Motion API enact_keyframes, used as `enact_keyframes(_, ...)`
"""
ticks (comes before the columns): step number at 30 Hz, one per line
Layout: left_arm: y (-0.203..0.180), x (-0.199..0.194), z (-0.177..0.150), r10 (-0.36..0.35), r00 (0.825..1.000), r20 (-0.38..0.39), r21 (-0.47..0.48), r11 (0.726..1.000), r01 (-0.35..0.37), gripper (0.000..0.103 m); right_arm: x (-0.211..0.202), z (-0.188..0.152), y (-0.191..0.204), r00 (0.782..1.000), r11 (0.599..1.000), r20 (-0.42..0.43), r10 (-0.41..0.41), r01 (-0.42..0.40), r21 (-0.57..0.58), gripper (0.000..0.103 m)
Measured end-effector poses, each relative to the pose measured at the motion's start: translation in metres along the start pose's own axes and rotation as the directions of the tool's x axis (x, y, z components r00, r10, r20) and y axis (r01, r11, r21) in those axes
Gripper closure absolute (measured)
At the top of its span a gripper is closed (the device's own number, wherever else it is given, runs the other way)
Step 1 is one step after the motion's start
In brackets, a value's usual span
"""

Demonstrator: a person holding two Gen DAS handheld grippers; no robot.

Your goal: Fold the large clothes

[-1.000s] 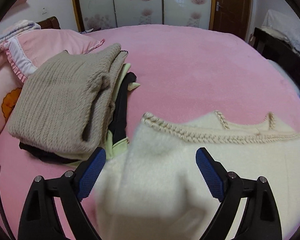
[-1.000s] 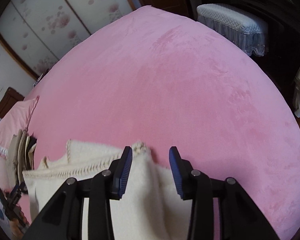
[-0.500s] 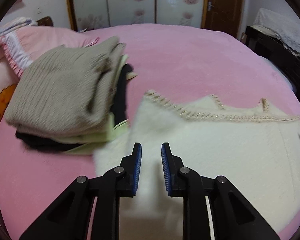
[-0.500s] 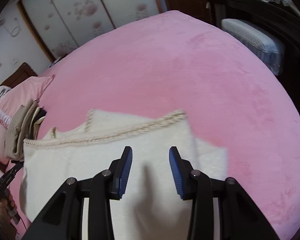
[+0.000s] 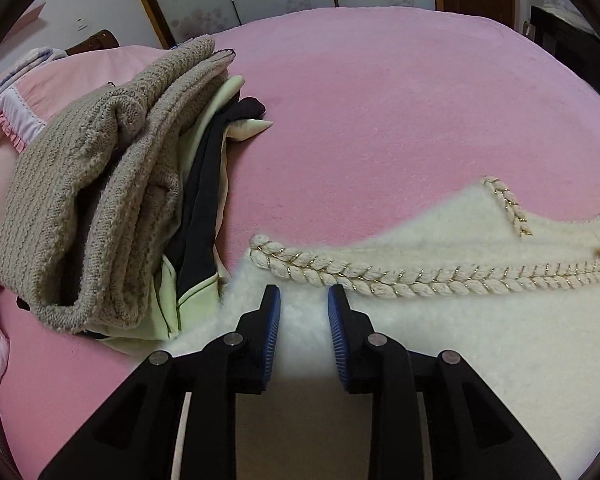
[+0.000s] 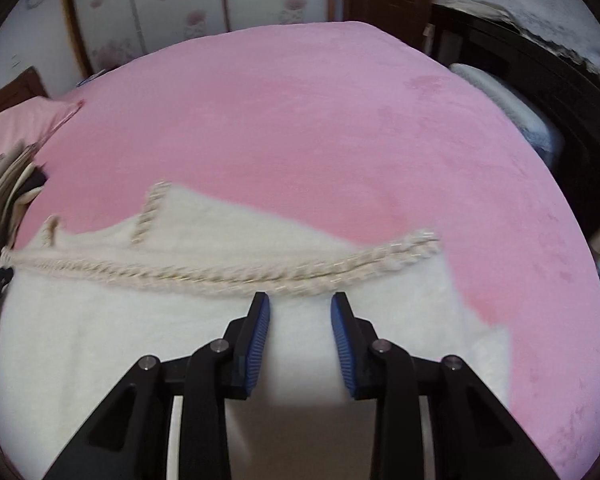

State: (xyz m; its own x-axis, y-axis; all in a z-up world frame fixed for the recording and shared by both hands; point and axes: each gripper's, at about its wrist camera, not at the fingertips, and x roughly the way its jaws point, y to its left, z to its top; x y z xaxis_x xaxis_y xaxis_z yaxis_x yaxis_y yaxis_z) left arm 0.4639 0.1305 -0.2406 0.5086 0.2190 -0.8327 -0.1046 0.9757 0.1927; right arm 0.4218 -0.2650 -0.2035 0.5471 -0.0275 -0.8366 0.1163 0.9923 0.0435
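In the left wrist view, the left gripper (image 5: 303, 300), black with 2 blue ribbed pads, sits at lower centre. Its jaws stand a little apart and are opening; the fleece shows in the gap between them, but the pads do not pinch it. The cream fleece garment with a braided rope trim (image 5: 480, 332) lies flat on the pink plush bedspread (image 5: 380, 112) and fills the lower right of the frame. Its trim runs from centre to the right edge, just above the fingertips. The garment's near edge is hidden behind the gripper arms, and its right part is cut off by the frame. At left, touching the garment's left corner, stands a stack of folded clothes topped by a beige ribbed knit sweater (image 5: 80, 208); pale green and black layers beneath it show only as edges.

In the right wrist view, which is slightly blurred, the right gripper (image 6: 300, 308) sits at lower centre. Its jaws are narrowly parted and closing, with fleece visible between them but no clear pinch. The garment (image 6: 100, 340) spreads across the lower left and centre, with the trim just above the fingertips. The stack (image 6: 4, 200) is cut off at the left edge. Whether the pads touch the fabric is hard to tell.
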Motion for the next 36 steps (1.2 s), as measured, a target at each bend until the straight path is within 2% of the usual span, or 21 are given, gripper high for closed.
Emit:
enact_keyframes(5, 0.008, -0.008, -0.002, -0.011, 1.000, 0.006, -0.028, 1.000, 0.011, 0.072, -0.006, -0.001, -0.025, 1.000, 0.998, -0.008, -0.008, 0.008, 0.056, 0.079)
enact_keyframes(6, 0.010, -0.011, -0.002, -0.012, 1.000, 0.002, -0.040, 0.999, 0.012, 0.061, -0.010, -0.001, -0.029, 1.000, 0.997, -0.014, 0.000, 0.001, 0.073, 0.079)
enact_keyframes(7, 0.011, -0.017, -0.004, -0.023, 1.000, -0.001, -0.057, 0.998, 0.023, 0.043, -0.013, -0.002, -0.028, 1.000, 0.997, -0.017, 0.002, 0.000, 0.080, 0.079)
enact_keyframes(9, 0.012, -0.033, -0.010, -0.058, 0.998, 0.020, -0.077, 0.995, 0.059, 0.026, -0.024, -0.004, -0.027, 1.000, 0.996, -0.016, 0.014, -0.013, 0.085, 0.079)
enact_keyframes(12, 0.009, -0.065, -0.024, -0.117, 0.992, 0.051, -0.064, 0.991, 0.120, 0.026, -0.041, -0.012, -0.024, 0.998, 0.994, -0.020, 0.057, -0.055, 0.095, 0.079)
enact_keyframes(16, 0.004, -0.112, -0.043, -0.165, 0.984, 0.067, -0.018, 0.986, 0.167, 0.025, -0.068, -0.020, -0.020, 0.991, 0.982, -0.013, 0.133, -0.130, 0.134, 0.079)
enact_keyframes(21, 0.000, -0.177, -0.062, -0.248, 0.964, 0.096, 0.019, 0.969, 0.248, 0.023, -0.105, -0.018, -0.007, 0.988, 0.975, 0.005, 0.157, -0.156, 0.160, 0.078)
enact_keyframes(26, -0.003, -0.238, -0.076, -0.308, 0.940, 0.146, 0.079, 0.951, 0.299, 0.019, -0.150, -0.018, 0.018, 0.990, 0.985, 0.019, 0.142, -0.143, 0.095, 0.076)
enact_keyframes(30, -0.003, -0.276, -0.086, -0.360, 0.919, 0.161, 0.107, 0.932, 0.346, 0.016, -0.181, -0.023, 0.036, 0.989, 0.988, -0.001, 0.149, -0.149, 0.049, 0.075)
enact_keyframes(33, 0.001, -0.298, -0.093, -0.391, 0.903, 0.180, 0.100, 0.920, 0.379, 0.012, -0.200, -0.030, 0.049, 0.982, 0.982, 0.005, 0.189, -0.189, 0.017, 0.075)
enact_keyframes(36, 0.004, -0.317, -0.103, -0.398, 0.895, 0.201, 0.100, 0.917, 0.386, 0.011, -0.223, -0.040, 0.064, 0.976, 0.977, 0.048, 0.214, -0.213, -0.016, 0.075)
